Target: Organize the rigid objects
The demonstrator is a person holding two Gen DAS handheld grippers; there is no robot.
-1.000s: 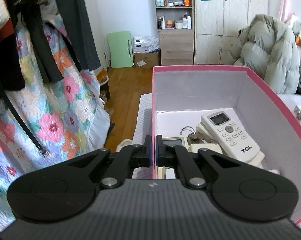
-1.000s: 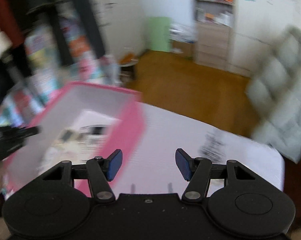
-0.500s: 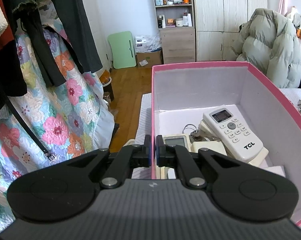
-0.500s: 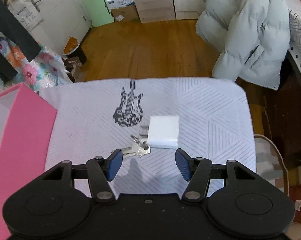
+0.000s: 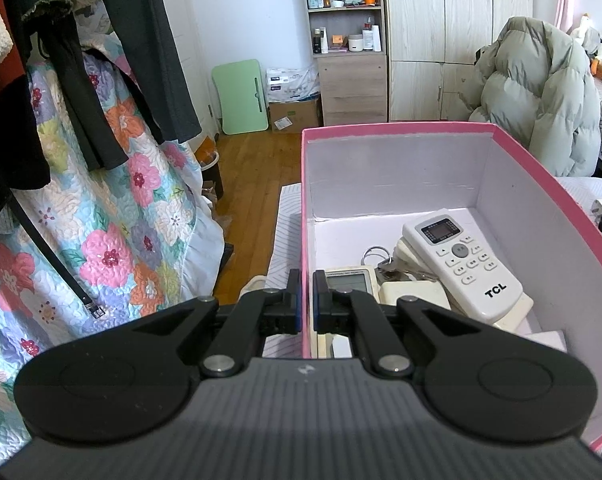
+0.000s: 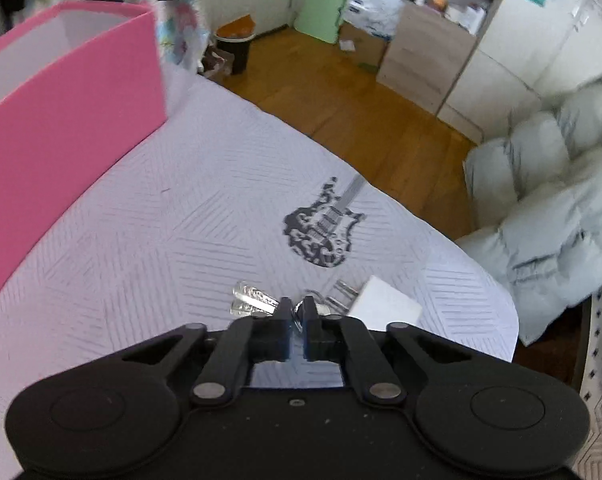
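Right claw (image 6: 297, 320), just closed on the keys (image 6: 255, 300) at lower centre, should lift straight; left claw (image 5: 307, 300) pinches the box (image 5: 541, 184) wall.

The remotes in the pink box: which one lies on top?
The white TCL remote, resting across the beige devices; the grey-screened one sits lower, by the left wall.

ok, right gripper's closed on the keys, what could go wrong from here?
1. The right gripper seems to pinch only the ring of the keys; the blades hang free and may swing or slip out on the lift.
2. The white charger lies right beside them and could get nudged.
3. The pink box already holds a TCL remote and other items; dropped keys may bounce.
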